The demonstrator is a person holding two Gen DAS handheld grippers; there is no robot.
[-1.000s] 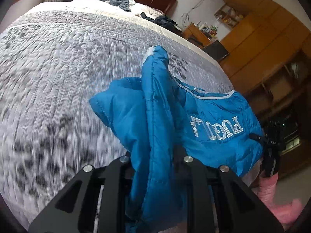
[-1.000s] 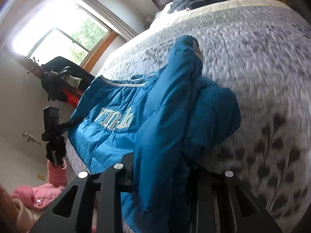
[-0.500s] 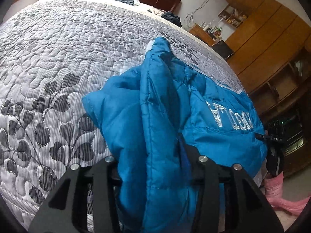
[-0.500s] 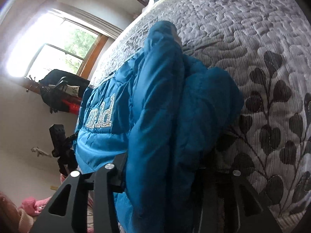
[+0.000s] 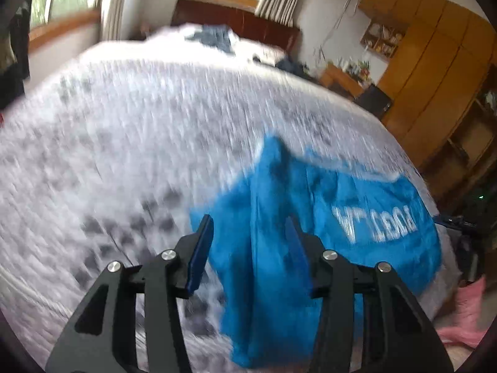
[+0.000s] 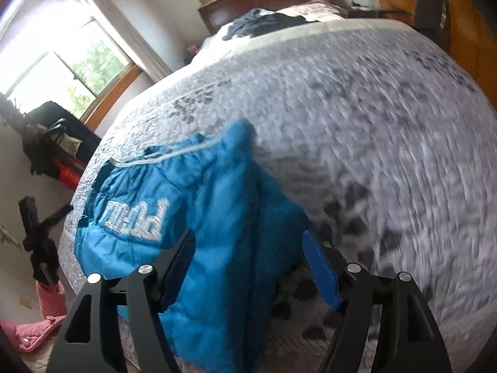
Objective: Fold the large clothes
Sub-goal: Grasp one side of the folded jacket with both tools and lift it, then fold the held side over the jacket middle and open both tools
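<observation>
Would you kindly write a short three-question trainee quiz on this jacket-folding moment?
1. True or false: the left gripper jaws are shut on the jacket.
2. What does the jacket lie on?
3. The right gripper is: A open, B shut.

Key: 1 false, both jaws stand apart; 2 the quilt; 3 A.

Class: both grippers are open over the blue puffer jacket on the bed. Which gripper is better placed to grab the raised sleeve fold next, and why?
Probably the left gripper: the blue puffer jacket's raised sleeve fold runs between its open fingers. The right gripper also straddles fabric, but the fold sits nearer its left finger.
</observation>
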